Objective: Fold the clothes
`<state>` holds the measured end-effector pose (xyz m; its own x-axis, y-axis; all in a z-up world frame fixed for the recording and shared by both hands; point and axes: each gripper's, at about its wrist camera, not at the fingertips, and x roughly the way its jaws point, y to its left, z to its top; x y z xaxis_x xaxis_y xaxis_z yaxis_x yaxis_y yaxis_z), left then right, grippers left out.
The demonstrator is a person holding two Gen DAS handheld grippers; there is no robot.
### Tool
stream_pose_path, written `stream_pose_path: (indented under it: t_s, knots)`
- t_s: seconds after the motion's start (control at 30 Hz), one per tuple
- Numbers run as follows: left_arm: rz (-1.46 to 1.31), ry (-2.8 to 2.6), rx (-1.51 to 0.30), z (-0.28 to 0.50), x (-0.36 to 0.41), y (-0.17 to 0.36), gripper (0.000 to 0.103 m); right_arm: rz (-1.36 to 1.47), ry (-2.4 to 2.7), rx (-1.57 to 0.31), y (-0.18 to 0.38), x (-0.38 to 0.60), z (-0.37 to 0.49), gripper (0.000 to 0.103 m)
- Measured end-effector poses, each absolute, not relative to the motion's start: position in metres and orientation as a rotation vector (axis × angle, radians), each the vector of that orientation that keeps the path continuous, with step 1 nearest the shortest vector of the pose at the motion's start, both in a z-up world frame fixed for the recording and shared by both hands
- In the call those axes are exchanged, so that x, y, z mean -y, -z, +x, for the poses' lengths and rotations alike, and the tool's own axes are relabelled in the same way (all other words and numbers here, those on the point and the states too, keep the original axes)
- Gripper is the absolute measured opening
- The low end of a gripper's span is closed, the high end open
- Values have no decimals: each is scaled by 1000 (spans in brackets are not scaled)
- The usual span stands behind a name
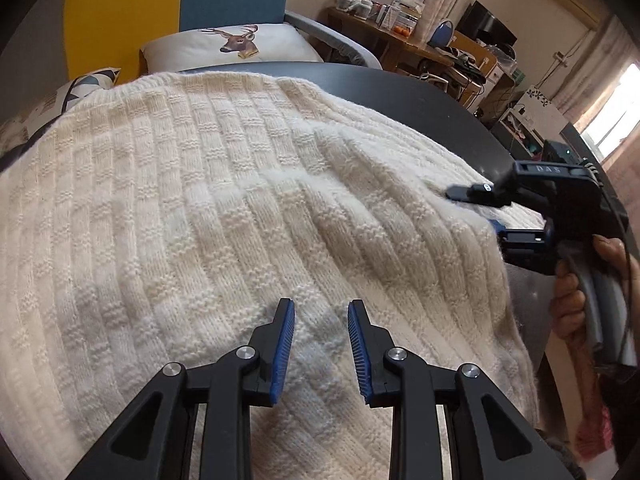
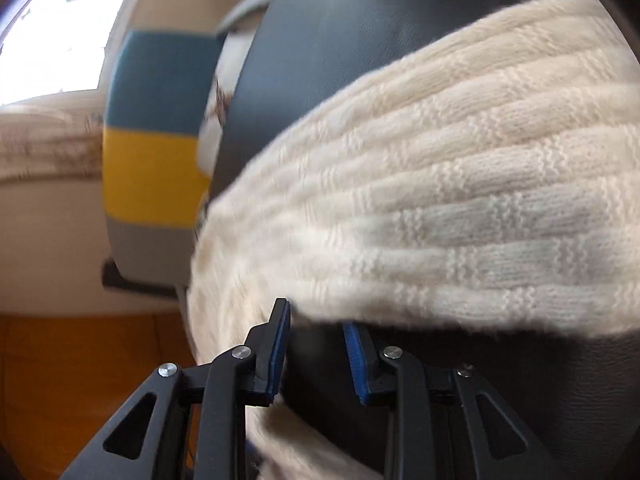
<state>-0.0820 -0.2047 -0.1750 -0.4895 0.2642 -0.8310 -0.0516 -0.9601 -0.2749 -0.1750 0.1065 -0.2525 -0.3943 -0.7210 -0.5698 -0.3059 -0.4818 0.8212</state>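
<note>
Behind the dark, matte, round-edged worktop (image 1: 400, 92) stands a wall panel in yellow and teal blocks (image 1: 180, 4), and before it lie a white pillow printed with a deer's head (image 1: 232, 46) and a second cushion with a grey and white geometric pattern (image 1: 86, 84). To the right a cluttered wooden desk (image 1: 404, 40) carries jars, boxes and a dark monitor, with a bright window beyond it. Nothing lies on top of the garment.

The cream, chunky-knit sweater with a ribbed basket-weave pattern (image 1: 200, 200) is spread across most of the worktop, reaching almost to its far rim and hanging over the near edge. Its surface is mostly flat, with soft ridges running diagonally toward the right. In the right wrist view the sweater (image 2: 460, 200) is blurred, its fuzzy edge lifted a little above the worktop (image 2: 400, 40) with shadow beneath.

The left gripper (image 1: 321, 342), black with blue ribbed pads, hovers over the near part of the knit with its jaws parted and nothing between them. The right gripper (image 1: 492, 212) sits at the sweater's right edge, held by a hand (image 1: 576, 292) on the grey handle. From its own camera, the right gripper (image 2: 316, 350) has its jaws apart, the fabric edge just at their tips; whether it pinches the knit cannot be told.
</note>
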Motion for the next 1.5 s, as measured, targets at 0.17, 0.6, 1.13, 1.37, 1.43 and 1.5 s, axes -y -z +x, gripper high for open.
stream_pose_path:
  t_s: [0.17, 0.6, 1.13, 1.37, 1.43, 1.5]
  knots:
    - [-1468, -2532, 311, -78, 203, 175, 28, 1437, 2054, 1484, 254, -103, -178, 32]
    - [-1476, -2528, 124, -68, 186, 181, 29, 1442, 2508, -39, 204, -47, -225, 8]
    - [-1424, -2405, 398, -108, 164, 161, 29, 1262, 2038, -166, 149, 14, -198, 25]
    - [-1491, -2358, 188, -101, 127, 182, 29, 1412, 2056, -399, 200, 44, -245, 19]
    - [-1484, -2357, 130, -98, 121, 181, 29, 1405, 2065, -409, 202, 43, -249, 19]
    - [-1476, -2355, 91, -97, 118, 182, 29, 1365, 2075, -448, 203, 44, -248, 19]
